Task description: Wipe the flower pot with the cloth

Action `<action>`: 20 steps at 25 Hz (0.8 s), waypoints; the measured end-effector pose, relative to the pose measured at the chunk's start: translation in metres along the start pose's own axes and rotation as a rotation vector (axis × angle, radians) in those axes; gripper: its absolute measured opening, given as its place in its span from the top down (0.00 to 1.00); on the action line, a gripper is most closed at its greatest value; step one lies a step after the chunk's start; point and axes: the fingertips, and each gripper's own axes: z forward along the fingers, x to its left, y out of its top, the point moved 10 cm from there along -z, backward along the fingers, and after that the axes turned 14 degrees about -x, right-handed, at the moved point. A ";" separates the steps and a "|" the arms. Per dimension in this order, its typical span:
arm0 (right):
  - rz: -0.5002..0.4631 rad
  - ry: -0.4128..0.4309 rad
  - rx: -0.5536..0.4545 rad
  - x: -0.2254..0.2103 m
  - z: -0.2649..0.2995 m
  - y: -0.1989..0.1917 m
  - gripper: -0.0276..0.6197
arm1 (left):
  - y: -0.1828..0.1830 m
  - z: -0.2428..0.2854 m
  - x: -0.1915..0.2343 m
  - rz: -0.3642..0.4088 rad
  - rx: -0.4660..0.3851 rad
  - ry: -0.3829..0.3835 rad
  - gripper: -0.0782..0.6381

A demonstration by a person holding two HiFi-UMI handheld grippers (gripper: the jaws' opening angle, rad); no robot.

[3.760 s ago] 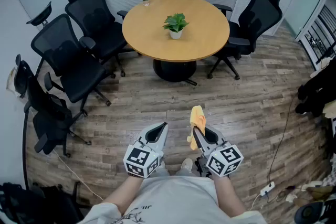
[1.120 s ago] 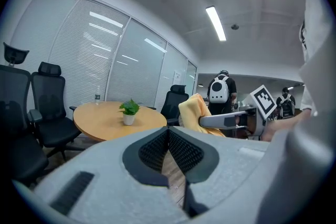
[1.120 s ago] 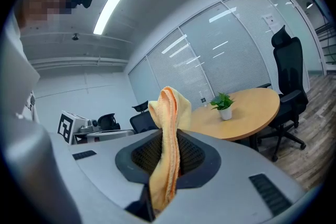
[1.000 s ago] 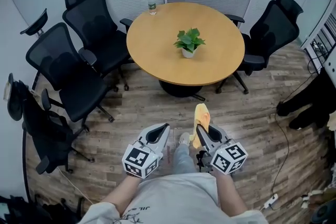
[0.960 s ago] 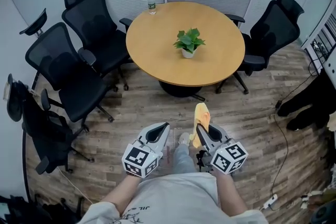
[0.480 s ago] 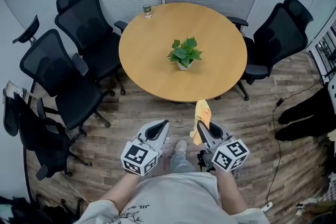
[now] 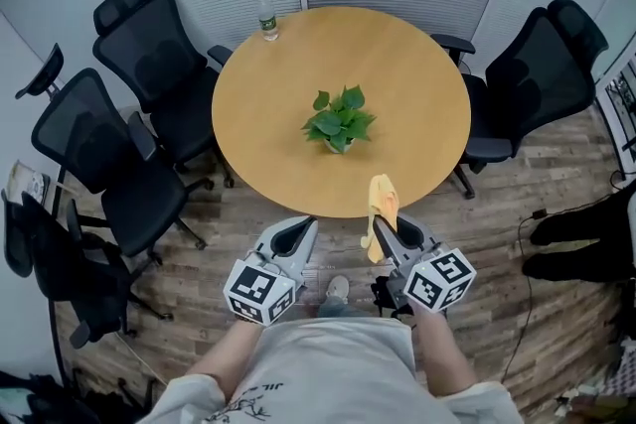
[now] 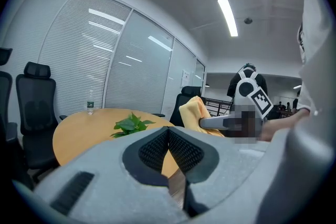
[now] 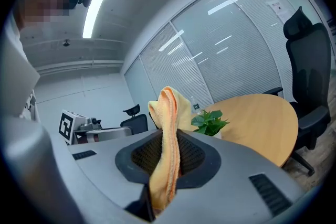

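A small white flower pot (image 7: pixel 336 144) with a green plant (image 7: pixel 338 117) stands near the middle of the round wooden table (image 7: pixel 417 74). The plant also shows in the left gripper view (image 8: pixel 131 124) and in the right gripper view (image 9: pixel 210 121). My right gripper (image 7: pixel 383 225) is shut on a folded yellow cloth (image 7: pixel 379 204) that sticks up between its jaws (image 9: pixel 169 128). It hovers at the table's near edge. My left gripper (image 7: pixel 300 231) is shut with nothing in it, just short of that edge. Both point toward the plant.
Black office chairs (image 7: pixel 149 104) ring the table on the left, and one more (image 7: pixel 537 74) stands on the right. A clear water bottle (image 7: pixel 265 17) is at the table's far left rim. Slatted glass walls close the back.
The table and plant have drawn nearer as I walked up. Both grippers now reach the table's near edge, and their jaws stayed as they were.
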 end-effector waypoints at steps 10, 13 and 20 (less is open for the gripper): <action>0.029 -0.002 0.004 -0.026 0.017 0.005 0.86 | -0.001 0.024 0.010 0.008 0.019 0.010 0.88; 0.034 -0.014 0.005 -0.030 0.019 0.006 0.86 | -0.002 0.030 0.014 0.007 0.027 0.000 0.88; 0.054 -0.048 0.014 -0.037 0.033 0.006 0.86 | 0.001 0.045 0.034 0.019 0.039 -0.024 0.88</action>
